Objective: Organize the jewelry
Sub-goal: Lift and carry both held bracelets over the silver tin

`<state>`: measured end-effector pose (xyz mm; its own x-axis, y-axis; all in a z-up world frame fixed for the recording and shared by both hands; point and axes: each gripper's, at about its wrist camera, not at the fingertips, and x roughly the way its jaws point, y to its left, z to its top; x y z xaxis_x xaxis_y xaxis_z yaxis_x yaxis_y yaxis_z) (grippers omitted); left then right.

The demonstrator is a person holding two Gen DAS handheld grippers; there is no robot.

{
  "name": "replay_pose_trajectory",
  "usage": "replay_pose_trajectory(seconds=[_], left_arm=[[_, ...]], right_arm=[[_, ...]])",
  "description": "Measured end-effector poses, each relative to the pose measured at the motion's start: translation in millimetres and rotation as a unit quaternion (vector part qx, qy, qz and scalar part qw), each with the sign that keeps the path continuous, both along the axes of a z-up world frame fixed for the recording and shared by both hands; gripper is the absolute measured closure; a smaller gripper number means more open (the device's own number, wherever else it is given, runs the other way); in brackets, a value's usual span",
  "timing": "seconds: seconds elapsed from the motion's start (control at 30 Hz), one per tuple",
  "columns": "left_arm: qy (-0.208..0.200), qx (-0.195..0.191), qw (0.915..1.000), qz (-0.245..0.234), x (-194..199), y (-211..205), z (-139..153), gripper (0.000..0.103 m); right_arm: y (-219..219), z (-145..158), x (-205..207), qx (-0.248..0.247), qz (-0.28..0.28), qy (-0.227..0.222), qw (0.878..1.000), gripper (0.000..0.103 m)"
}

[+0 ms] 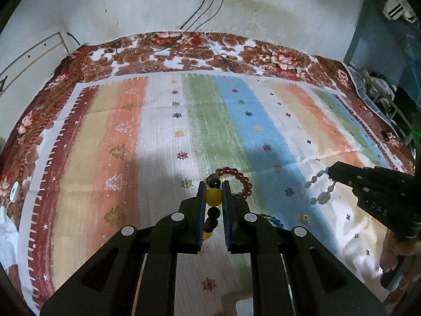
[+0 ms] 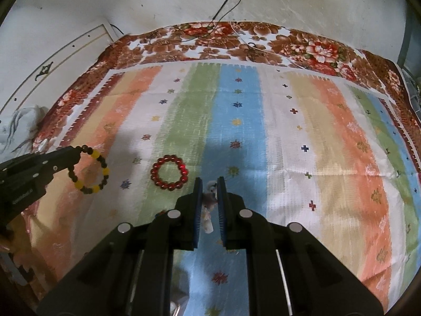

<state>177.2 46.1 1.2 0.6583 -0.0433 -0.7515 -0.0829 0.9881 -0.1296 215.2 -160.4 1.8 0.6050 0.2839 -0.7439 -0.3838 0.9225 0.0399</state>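
My left gripper [image 1: 213, 188] is shut on a yellow-and-dark bead bracelet [image 1: 212, 197], held above the striped cloth; in the right wrist view the bracelet [image 2: 90, 169] hangs from the left gripper [image 2: 76, 152]. My right gripper [image 2: 209, 184] is shut on a white bead bracelet [image 2: 209, 205]; in the left wrist view this bracelet [image 1: 318, 188] dangles from the right gripper [image 1: 330, 169]. A red bead bracelet [image 2: 169, 172] lies flat on the cloth between both grippers; it also shows just beyond the left fingertips [image 1: 239, 181].
A striped cloth [image 2: 263, 121] lies over a floral blanket [image 1: 184, 52] against a white wall. A blue bead piece [image 1: 272, 220] and a small gold-clear piece [image 1: 305, 218] lie right of the left gripper. Cables [image 1: 208, 8] hang on the wall. Clutter [image 1: 379, 92] stands at the right.
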Motion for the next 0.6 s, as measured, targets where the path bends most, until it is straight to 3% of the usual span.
replay_pose_trajectory(seconds=[0.6], left_arm=[[-0.030, -0.010, 0.9991, -0.029, -59.8, -28.9, 20.2, 0.092]], right_arm=[[-5.6, 11.8, -81.0, 0.019, 0.037, -0.011, 0.999, 0.090]])
